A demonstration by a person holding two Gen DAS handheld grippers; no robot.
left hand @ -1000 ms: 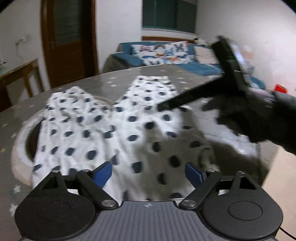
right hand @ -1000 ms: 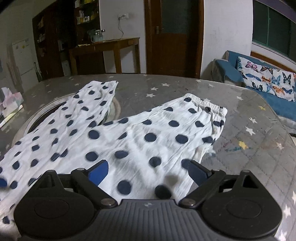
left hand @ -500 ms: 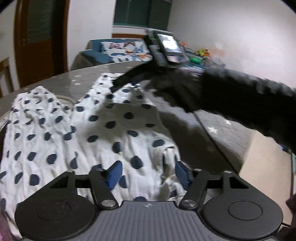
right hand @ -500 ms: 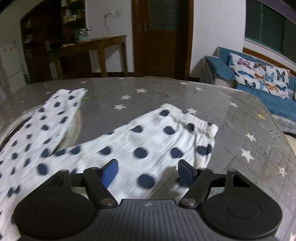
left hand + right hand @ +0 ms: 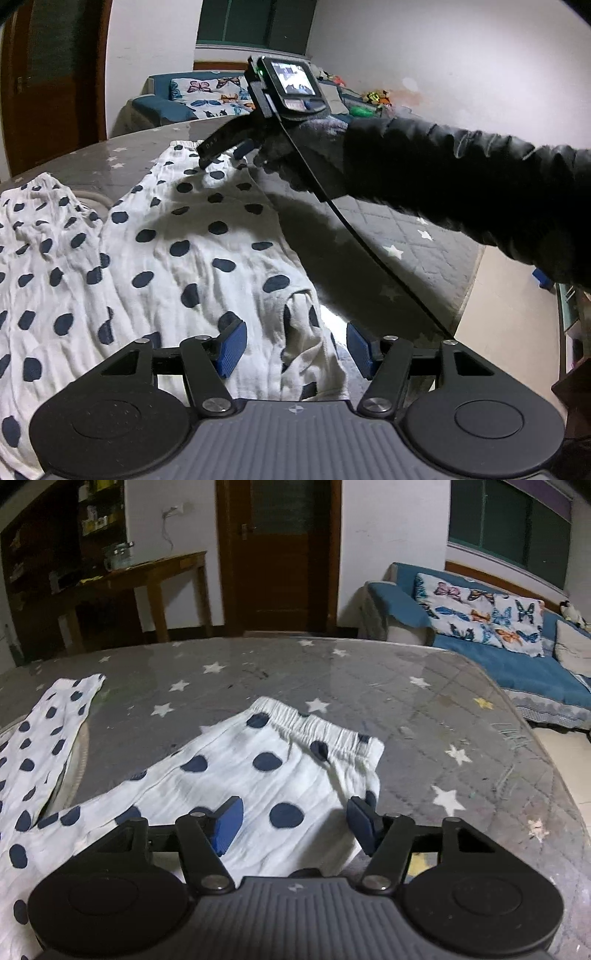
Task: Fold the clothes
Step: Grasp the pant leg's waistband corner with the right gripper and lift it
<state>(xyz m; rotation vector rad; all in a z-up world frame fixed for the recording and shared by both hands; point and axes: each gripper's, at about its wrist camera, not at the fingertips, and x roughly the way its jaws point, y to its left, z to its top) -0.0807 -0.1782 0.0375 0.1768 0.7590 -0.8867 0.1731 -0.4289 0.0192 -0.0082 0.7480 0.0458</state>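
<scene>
Loosely rumpled polka-dot trousers (image 5: 236, 775), elastic waistband (image 5: 317, 727)

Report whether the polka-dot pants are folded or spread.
Spread: the polka-dot pants lie flat on the table, legs apart, no fold made.

Crinkled cotton trousers (image 5: 236, 775), glossy tabletop (image 5: 369, 675)

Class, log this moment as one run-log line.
phase: pre-grasp | left gripper: open over trousers hem | right gripper: open near waistband | table
</scene>
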